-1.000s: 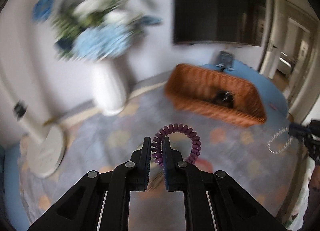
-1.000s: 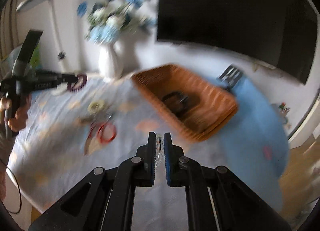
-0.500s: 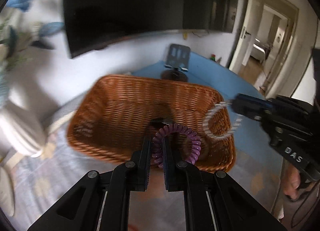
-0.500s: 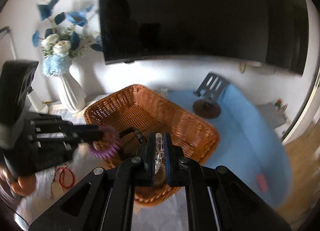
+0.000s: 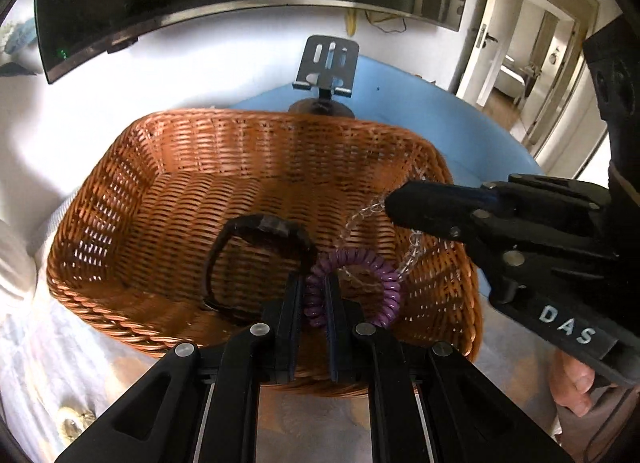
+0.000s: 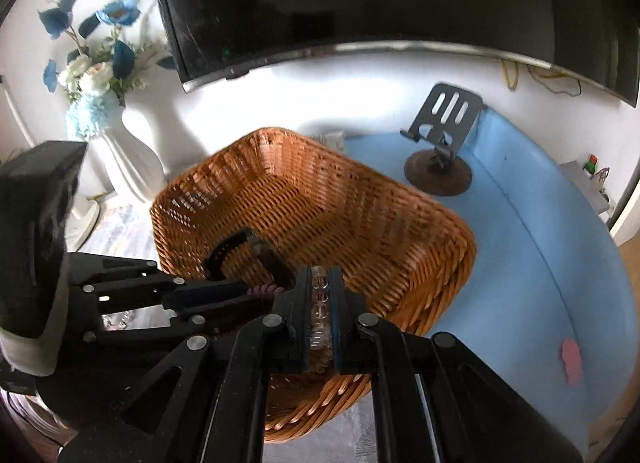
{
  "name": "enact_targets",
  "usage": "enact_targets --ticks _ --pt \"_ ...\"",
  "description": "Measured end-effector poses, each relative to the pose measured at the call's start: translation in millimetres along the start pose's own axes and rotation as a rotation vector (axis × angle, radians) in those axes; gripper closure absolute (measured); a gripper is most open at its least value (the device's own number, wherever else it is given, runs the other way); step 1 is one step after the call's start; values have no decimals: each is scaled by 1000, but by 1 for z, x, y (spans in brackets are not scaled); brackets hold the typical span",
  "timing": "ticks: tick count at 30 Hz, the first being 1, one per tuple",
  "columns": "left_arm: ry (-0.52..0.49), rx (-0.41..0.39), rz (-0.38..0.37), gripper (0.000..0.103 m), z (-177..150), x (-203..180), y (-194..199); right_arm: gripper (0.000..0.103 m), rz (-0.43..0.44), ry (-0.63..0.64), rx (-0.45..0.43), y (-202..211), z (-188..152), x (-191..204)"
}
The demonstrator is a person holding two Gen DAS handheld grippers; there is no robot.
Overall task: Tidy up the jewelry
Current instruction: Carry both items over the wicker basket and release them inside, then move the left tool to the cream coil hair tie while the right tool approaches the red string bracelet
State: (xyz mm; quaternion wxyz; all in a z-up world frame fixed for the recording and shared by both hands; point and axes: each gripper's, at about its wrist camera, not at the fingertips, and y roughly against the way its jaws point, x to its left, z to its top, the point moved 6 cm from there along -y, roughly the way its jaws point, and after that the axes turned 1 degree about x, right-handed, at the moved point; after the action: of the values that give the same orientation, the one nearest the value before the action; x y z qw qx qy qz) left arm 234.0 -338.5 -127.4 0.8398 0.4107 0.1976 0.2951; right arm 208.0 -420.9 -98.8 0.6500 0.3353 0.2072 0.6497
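The left claw point(image 5: 313, 299) pinches a purple spiral-coil bracelet point(image 5: 384, 283); the right claw point(image 6: 320, 303) grips a clear beaded bracelet point(image 6: 319, 295), both over the frame-centre wicker basket point(image 5: 168, 167).

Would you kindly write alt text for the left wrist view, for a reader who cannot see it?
The left tool grips a purple coil bracelet above a wicker basket that already holds a black band. From the right, the right tool holds a clear bead bracelet over the same basket.

A black watch point(image 5: 256, 247) crowds the wicker basket's point(image 5: 132, 199) near floor; the far floor lies open.
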Motion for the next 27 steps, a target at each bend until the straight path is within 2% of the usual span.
enact_targets --ticks 4,5,7,9,11,15,19,23,27 --pt "6 -8 -7 77 -4 2 10 93 -3 -7 22 -2 -5 -3" --pt "12 -18 -11 71 -5 5 15 91 -14 -7 20 -1 -5 -3" --pt "30 -36 -11 64 -7 12 27 87 -42 -4 9 6 -5 -5" --pt "50 -57 -9 63 -9 22 42 79 -53 -2 -5 15 -4 -4" --pt "68 -75 4 63 -13 32 57 76 -68 -3 -24 26 -1 -2" --pt "108 -120 43 63 -29 60 97 75 -59 6 -52 50 0 11" --pt "144 -176 100 63 -47 93 139 75 -42 83 -86 72 -5 50" --pt "187 -235 150 63 -72 126 184 75 29 135 -99 85 -14 93" --pt "231 -263 179 63 -104 152 215 75 123 156 -72 83 -24 131"
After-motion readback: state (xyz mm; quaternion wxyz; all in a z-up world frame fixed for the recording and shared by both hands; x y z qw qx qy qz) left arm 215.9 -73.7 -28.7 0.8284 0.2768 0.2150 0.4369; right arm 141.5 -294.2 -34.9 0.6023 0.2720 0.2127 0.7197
